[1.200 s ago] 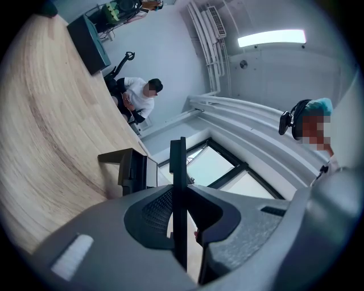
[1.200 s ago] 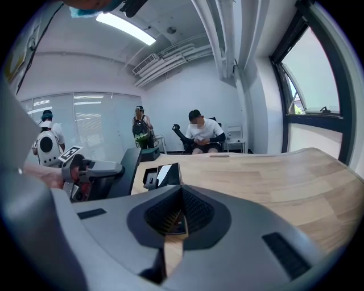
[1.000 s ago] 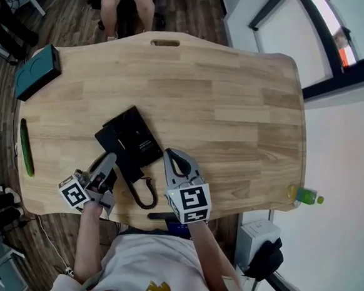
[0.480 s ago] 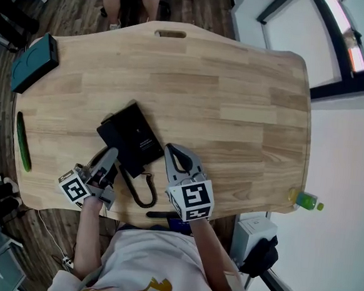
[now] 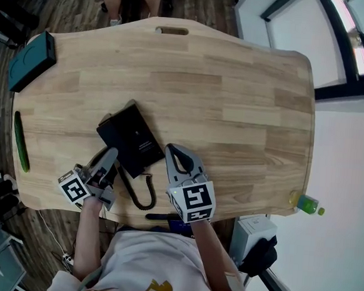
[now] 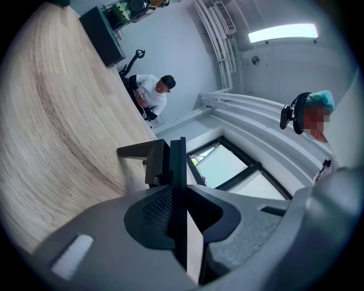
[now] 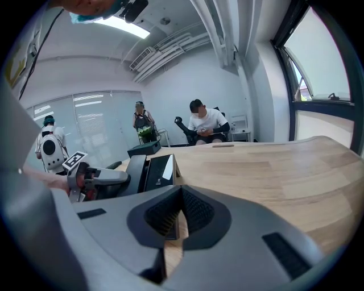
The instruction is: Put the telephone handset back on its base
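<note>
While one handset (image 6: 177, 162) was clamped by the left hand-held gripper (image 5: 110, 157), it was aligned about 10-to-4 o'clock along one base (image 5: 136, 135); the right hand-held gripper (image 5: 169, 150) was seen closed, empty.

- The right gripper (image 7: 181, 190) fills the bottom of the view, its jaws together with nothing between them.
- Beyond it stretches a wooden table (image 7: 267, 165).
- At left on the table is the black base (image 7: 159, 172), its face glossy.
- The handset (image 7: 135, 174) is just beside the base's left side, with the left gripper (image 7: 124, 177) on it.
- A dark box (image 7: 143, 149) sits at the far end.
- A person (image 7: 206, 122) sits beyond the table.
</note>
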Demonstrator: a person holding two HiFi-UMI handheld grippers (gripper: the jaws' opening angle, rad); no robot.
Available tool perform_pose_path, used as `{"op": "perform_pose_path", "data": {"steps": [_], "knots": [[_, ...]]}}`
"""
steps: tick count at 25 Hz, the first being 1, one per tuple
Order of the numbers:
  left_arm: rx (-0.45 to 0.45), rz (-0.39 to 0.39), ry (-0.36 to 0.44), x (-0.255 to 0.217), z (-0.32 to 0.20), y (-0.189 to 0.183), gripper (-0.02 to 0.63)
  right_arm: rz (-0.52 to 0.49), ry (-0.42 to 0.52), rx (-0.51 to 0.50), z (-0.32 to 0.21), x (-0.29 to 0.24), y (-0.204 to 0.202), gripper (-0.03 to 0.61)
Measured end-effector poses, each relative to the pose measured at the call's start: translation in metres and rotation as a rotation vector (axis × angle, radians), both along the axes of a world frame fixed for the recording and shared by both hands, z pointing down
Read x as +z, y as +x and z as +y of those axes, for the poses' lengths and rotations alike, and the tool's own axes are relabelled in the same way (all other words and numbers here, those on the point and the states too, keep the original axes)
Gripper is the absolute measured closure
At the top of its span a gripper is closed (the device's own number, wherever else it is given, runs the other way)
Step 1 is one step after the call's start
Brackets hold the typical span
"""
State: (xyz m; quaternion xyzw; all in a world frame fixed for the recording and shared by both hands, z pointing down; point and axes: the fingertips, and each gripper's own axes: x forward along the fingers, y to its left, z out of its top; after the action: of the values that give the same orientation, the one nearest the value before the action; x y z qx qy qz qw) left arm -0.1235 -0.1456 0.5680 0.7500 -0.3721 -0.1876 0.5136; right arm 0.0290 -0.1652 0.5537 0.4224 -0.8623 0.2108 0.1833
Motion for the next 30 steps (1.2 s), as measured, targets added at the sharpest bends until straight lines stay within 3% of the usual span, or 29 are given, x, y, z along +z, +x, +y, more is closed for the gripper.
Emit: {"op": "perform_pose_path", "data": {"steps": [16,30], "knots": [[0.016,0.0,-0.038,0.013,-0.007,0.0,0.543,0.02,-0.017,0.01,-0.003,0.008,0.004,0.574],[0.007,-0.05,-0.067,0.02,-0.007,-0.003,0.54,0.022,-0.026,-0.005,-0.008,0.011,-0.004,0.572]]}}
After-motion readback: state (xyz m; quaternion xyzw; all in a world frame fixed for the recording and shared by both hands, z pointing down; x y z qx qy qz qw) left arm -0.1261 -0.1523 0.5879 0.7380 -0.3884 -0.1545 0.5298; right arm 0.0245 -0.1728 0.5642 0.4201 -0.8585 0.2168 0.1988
